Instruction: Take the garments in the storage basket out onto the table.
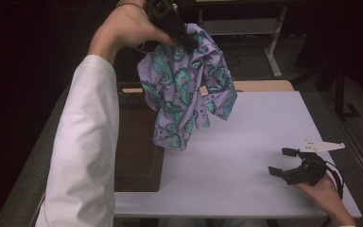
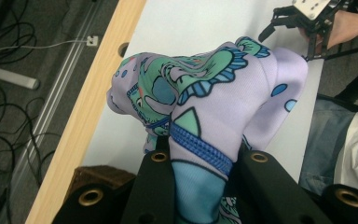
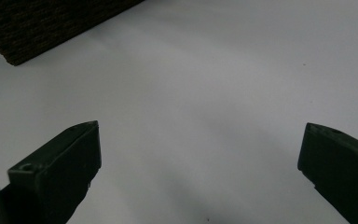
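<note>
The left gripper clamps a lilac, teal-patterned fabric garment, hanging high above the white table; the right gripper rests agape, empty; laying it out, probably, remains undone.

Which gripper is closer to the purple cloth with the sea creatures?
Left. The left gripper holds the purple cloth up above the table, its fingers shut on it. The right gripper sits open, low over the white table, apart from it.

The left gripper is raised high, arm in a white sleeve, jaws clamped on cloth — the right gripper rests low, jaws spread wide.
</note>
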Available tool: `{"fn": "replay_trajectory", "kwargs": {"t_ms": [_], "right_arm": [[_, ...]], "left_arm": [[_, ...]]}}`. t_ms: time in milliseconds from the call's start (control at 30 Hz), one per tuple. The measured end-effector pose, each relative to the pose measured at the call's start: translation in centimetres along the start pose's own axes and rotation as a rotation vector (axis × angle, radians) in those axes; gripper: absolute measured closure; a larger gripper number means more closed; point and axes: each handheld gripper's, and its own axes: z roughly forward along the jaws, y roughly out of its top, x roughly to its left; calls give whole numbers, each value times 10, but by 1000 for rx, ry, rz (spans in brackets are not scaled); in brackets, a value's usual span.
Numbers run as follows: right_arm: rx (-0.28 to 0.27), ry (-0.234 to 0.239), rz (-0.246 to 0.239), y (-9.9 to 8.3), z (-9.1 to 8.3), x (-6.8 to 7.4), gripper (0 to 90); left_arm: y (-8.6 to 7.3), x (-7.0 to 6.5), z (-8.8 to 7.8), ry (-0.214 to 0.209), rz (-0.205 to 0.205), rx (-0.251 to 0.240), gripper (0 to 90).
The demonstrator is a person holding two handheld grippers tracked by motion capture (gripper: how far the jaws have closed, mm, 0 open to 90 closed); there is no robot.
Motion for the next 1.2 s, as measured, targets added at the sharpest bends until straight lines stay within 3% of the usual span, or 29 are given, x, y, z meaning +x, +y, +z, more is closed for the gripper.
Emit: {"fn": "replay_trajectory", "kwargs": {"t_ms": [400, 700, 933, 967, 1000, 1033, 1200], "right_arm": [[-6, 1, 0, 0, 0, -1, 0], [-4, 8, 2, 0, -1, -1, 0], [-4, 9, 7, 0, -1, 0, 0], [-2, 9, 6, 0, -1, 0, 0], [-2, 9, 6, 0, -1, 0, 0], [3, 11, -4, 1, -1, -1, 0], [3, 9, -4, 0, 0, -1, 0]], "left_arm": [[24, -2, 24, -29, 48, 0, 788], [32, -3, 54, -67, 68, -28, 788], [22, 1, 83, -97, 60, -36, 789], [16, 3, 93, -109, 45, -39, 789], [16, 3, 93, -109, 45, -39, 788], [7, 5, 107, -114, 35, -40, 789], [-11, 10, 131, -127, -10, -50, 788]]}}
